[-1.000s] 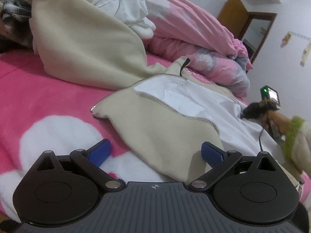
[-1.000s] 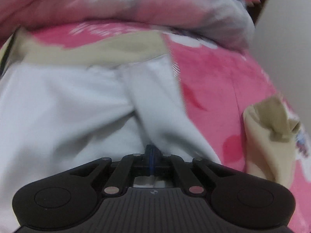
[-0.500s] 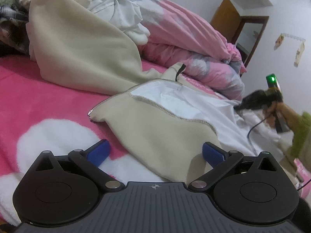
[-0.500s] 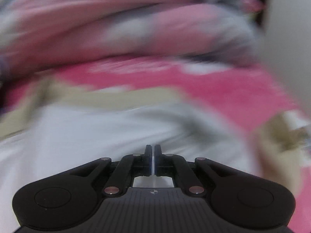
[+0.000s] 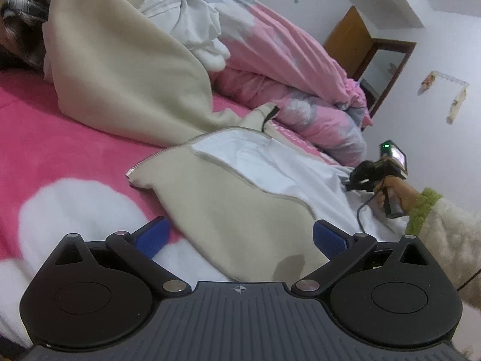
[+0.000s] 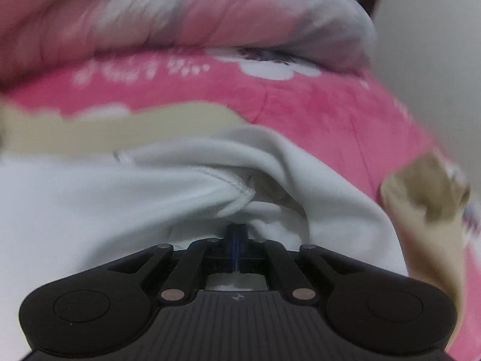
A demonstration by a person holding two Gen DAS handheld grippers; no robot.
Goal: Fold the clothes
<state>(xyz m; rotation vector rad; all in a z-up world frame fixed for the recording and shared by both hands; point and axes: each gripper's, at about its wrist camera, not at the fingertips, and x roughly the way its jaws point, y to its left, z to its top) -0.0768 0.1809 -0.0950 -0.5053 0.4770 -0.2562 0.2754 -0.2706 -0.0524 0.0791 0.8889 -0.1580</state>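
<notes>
A beige zip-up jacket (image 5: 228, 198) lies open on the bed, its white lining (image 5: 255, 159) facing up. My left gripper (image 5: 239, 227) is open, its blue pads on either side of the jacket's near beige corner without touching it. My right gripper (image 5: 357, 177), held by a hand in a fluffy green-cuffed sleeve, sits at the lining's far right edge. In the right wrist view the right gripper (image 6: 237, 228) is shut, and the white lining (image 6: 90, 195) bunches into a stitched fold at its tips.
A pink blanket with white flowers (image 5: 60, 138) covers the bed. A second beige garment (image 5: 120, 75) and a white one (image 5: 186, 9) are heaped at the back left, against a rumpled pink quilt (image 5: 285, 60). A beige cloth lump (image 6: 421, 192) lies to the right. A wall (image 6: 436, 45) is close.
The right gripper rose briefly, then came back down on the lining a little further left, and the white fabric has gathered at its tips. The left gripper stayed open in place.
</notes>
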